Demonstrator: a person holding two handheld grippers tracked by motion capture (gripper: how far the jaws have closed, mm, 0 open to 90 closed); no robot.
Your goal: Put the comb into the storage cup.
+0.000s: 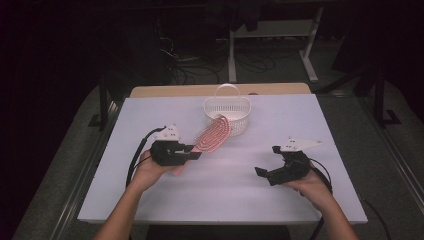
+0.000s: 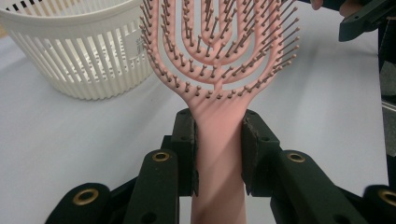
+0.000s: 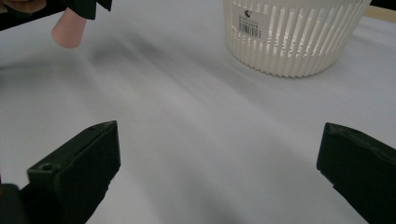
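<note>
item: pink vented hairbrush [image 2: 219, 65], being carried toward a white slotted basket [image 1: 227, 114].

nearest: the left gripper [image 1: 192, 154] is clamping the brush by its handle, the two pads pressing on either side of the neck just below the bristle head (seen plainly in the left gripper view). the butt of the handle is sticking out behind the jaws, toward the person. the right gripper [image 1: 266, 160] is hanging over bare white table [image 1: 300, 200], its jaws standing wide apart with nothing between them, well apart from the brush.

position: the brush is being held above the table, its head reaching up to the basket's near rim and seeming to overlap it in the high view; whether it is touching the rim cannot be told.

axis: the long axis is running from the left gripper up and away toward the basket, handle end near, bristle head far; bristles are facing the gripper's camera.

risks, as a judgement: the head looks about as long as the basket is wide, so it is likely catching on the rim or the handle hoop [image 1: 226, 89]; the light basket is likely sliding or tipping if pushed, since nothing is steadying it; a narrow grip on a smooth handle could be letting the brush swivel.
</note>
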